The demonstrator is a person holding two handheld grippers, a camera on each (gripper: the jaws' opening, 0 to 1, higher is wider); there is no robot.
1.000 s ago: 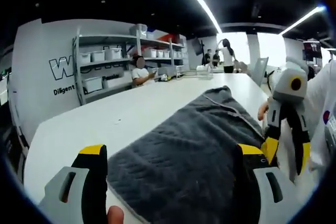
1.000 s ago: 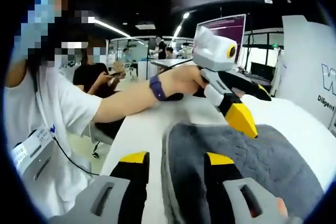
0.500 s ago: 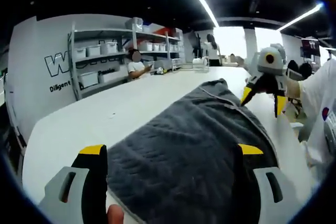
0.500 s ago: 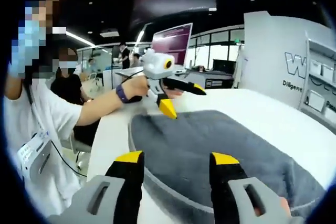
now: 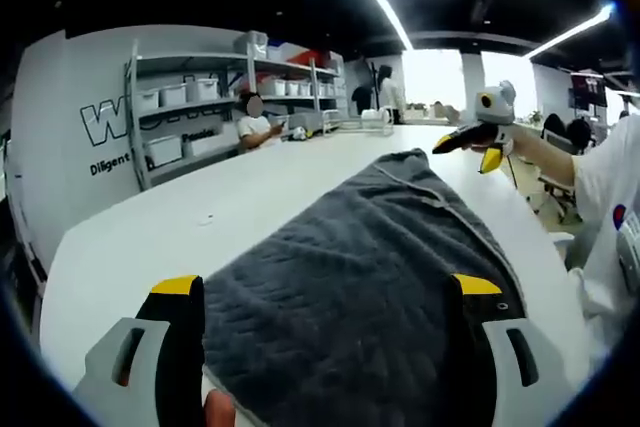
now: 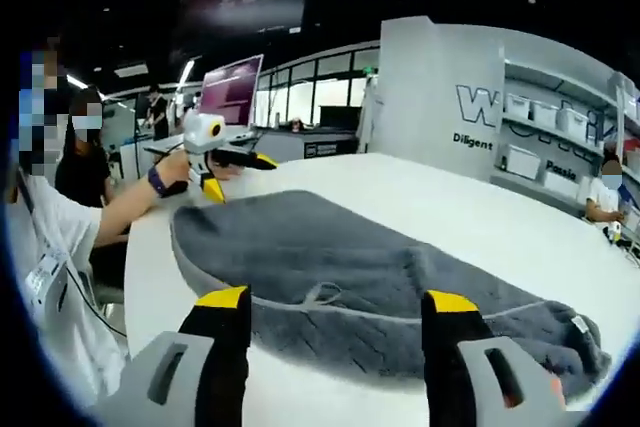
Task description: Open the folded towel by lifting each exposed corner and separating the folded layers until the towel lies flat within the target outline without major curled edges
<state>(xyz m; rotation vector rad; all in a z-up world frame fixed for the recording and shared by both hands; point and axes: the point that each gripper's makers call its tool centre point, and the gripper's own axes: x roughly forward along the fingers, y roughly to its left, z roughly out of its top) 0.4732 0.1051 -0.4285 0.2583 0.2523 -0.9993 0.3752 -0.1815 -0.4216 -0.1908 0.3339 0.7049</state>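
The left gripper (image 5: 325,347) and right gripper (image 6: 335,352) hung released, grasping nothing, at opposite ends of the folded towel (image 6: 340,267) on the table (image 5: 200,217), apparently poised for corners

**Grey towel seen between spread jaws on the white table**

A dark grey towel (image 5: 370,277) is laid lengthwise on a white table (image 5: 200,217), stretching away from the left gripper (image 5: 325,292). The gripper's two yellow-tipped jaws are held wide apart, one at either side of the towel's near end; whether they touch the cloth cannot be told. A stitched hem is seen along the towel's far edge and right side. Past the towel's far right corner, the right gripper (image 5: 468,145) is held above the table by an outstretched arm, clear of the cloth, its jaws parted. Beyond the towel's left side, shelving (image 5: 200,112) with white bins is set against a lettered wall, and a seated person is seen beside it.
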